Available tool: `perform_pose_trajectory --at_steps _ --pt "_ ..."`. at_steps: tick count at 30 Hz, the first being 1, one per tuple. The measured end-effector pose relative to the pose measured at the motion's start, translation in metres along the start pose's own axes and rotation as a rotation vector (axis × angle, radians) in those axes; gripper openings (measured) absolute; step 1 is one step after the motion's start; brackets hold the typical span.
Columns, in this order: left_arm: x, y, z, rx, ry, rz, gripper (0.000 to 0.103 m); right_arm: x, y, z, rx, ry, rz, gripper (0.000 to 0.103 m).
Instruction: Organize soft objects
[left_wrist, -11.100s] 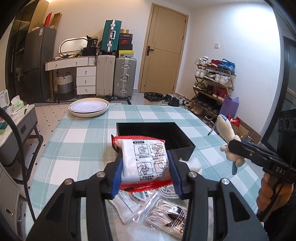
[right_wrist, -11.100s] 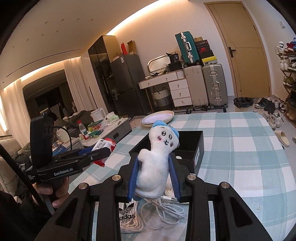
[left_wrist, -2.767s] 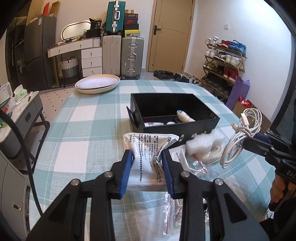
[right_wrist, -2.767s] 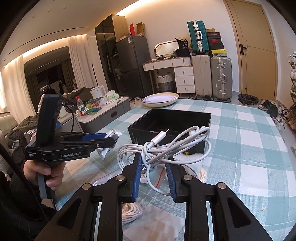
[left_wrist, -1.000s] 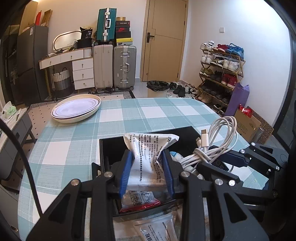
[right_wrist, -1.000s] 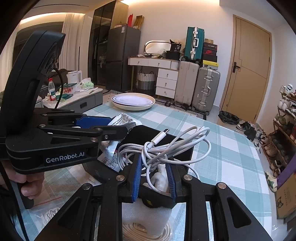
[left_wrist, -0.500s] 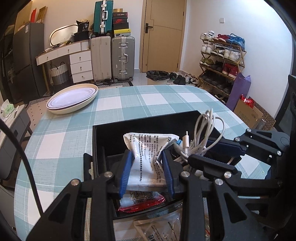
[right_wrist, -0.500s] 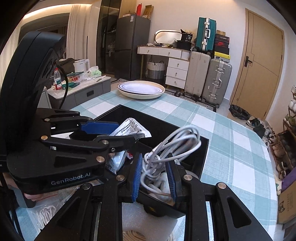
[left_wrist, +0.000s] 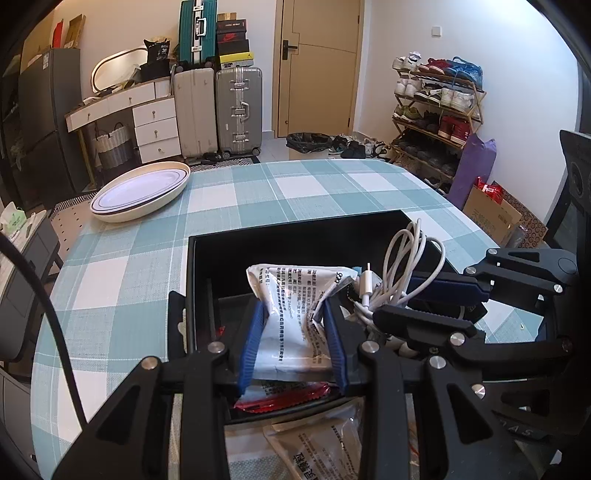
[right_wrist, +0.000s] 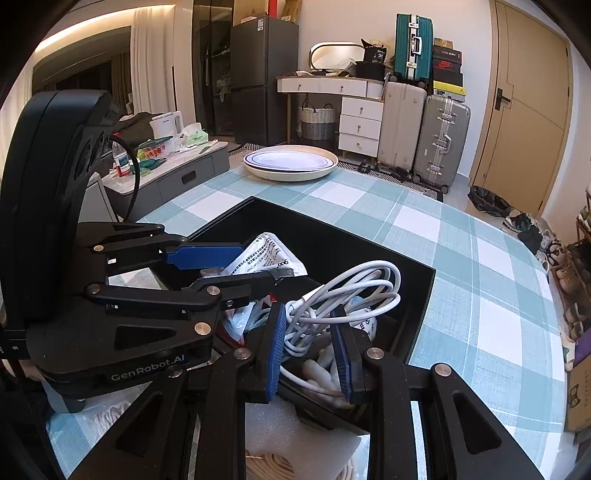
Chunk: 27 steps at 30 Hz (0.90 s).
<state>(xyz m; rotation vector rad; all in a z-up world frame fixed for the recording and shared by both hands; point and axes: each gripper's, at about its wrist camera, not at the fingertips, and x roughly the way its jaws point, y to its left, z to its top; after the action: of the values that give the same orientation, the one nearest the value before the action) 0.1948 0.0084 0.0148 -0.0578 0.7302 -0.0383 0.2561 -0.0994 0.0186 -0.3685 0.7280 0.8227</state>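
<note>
My left gripper (left_wrist: 293, 341) clamps white packet (left_wrist: 295, 314), printed text unreadable, over black box (left_wrist: 295, 236). Red-edged packet (left_wrist: 284, 397) inside box beneath. My right gripper (right_wrist: 312, 350) pinches coiled white cable (right_wrist: 347, 295), low inside same box. "GenRobot.AI" readable on left tool body. Plate (left_wrist: 140, 190) beyond box, on checked tablecloth (left_wrist: 306, 184).

The white packet (left_wrist: 291, 317) looked like crinkly, faintly glossy plastic film; the cable (right_wrist: 343, 295) beside it had smooth white plastic sheathing. The black box (left_wrist: 295, 236) was matt, on a woven checked cloth (left_wrist: 229, 199). The plate (right_wrist: 291, 162) looked like glazed ceramic.
</note>
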Motion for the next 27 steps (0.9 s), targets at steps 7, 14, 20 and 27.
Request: perform_pose_trajectory --at_steps 7,14,20,27 --pt "-0.003 0.001 -0.001 -0.006 0.008 -0.003 0.035 -0.009 0.002 -0.003 -0.029 -0.027 -0.019 0.033" --pt "-0.026 -0.003 -0.001 0.018 -0.043 -0.004 0.063 -0.044 0.002 -0.009 -0.037 -0.102 -0.054 0.063" --pt "-0.052 -0.001 -0.008 0.013 -0.098 0.025 0.097 -0.069 0.002 -0.02 0.025 -0.147 -0.077 0.097" --pt "-0.076 0.006 -0.027 0.003 -0.115 0.068 0.103 -0.087 -0.001 -0.036 0.128 -0.158 -0.056 0.102"
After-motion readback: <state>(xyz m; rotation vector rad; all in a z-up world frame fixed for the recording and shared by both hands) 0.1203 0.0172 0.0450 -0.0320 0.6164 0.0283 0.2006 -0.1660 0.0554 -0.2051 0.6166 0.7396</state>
